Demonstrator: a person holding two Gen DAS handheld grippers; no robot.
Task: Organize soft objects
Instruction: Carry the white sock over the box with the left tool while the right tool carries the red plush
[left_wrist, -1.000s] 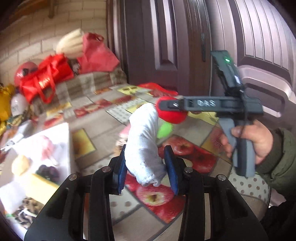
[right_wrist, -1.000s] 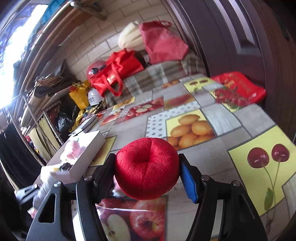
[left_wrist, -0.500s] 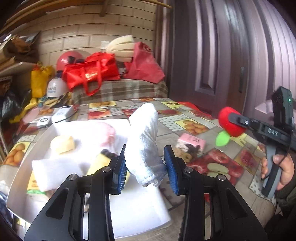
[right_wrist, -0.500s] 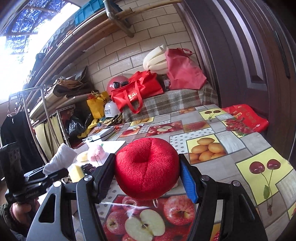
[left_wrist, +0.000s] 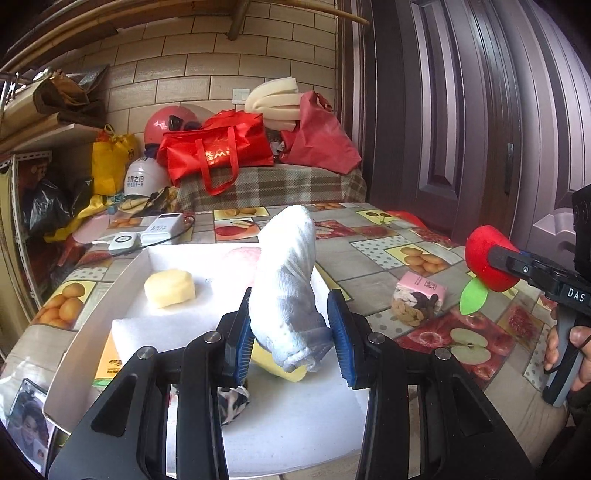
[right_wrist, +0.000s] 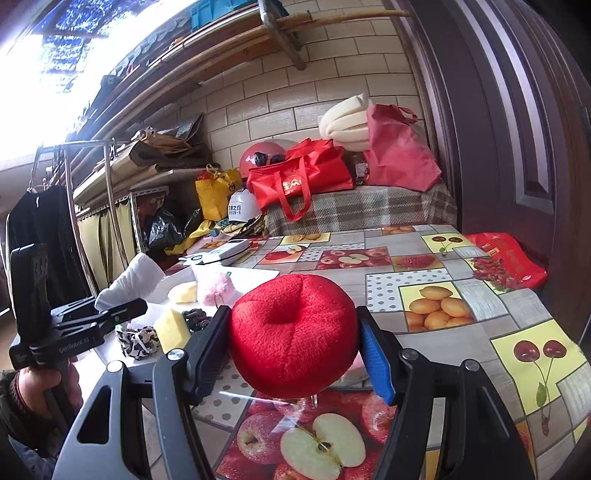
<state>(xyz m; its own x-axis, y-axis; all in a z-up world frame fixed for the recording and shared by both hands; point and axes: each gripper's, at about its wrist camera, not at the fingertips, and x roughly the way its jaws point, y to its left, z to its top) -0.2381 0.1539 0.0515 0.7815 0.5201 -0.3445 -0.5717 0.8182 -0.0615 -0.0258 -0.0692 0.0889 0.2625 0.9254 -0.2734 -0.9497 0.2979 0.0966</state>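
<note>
My left gripper (left_wrist: 291, 332) is shut on a white sock (left_wrist: 288, 280) and holds it upright above the white tray (left_wrist: 295, 424). The tray holds a yellow sponge (left_wrist: 169, 288), a pink plush (left_wrist: 240, 258), a white cloth (left_wrist: 166, 328) and a leopard-print scrunchie (left_wrist: 232, 400). My right gripper (right_wrist: 295, 343) is shut on a red plush apple (right_wrist: 293, 334) above the table; it also shows in the left wrist view (left_wrist: 487, 264) with a green leaf (left_wrist: 473, 297). The sock also shows at left in the right wrist view (right_wrist: 129, 282).
A pink tissue pack (left_wrist: 419, 297) lies on the fruit-print tablecloth (right_wrist: 436, 306) right of the tray. A power bank (left_wrist: 162, 229) and cables lie behind the tray. Red bags (left_wrist: 218, 151) and helmets sit on a plaid bench. A dark door (left_wrist: 480, 110) stands right.
My left gripper has swung left with the sock, from over the tablecloth to above the tray. My right gripper has lifted and levelled, the apple still in it.
</note>
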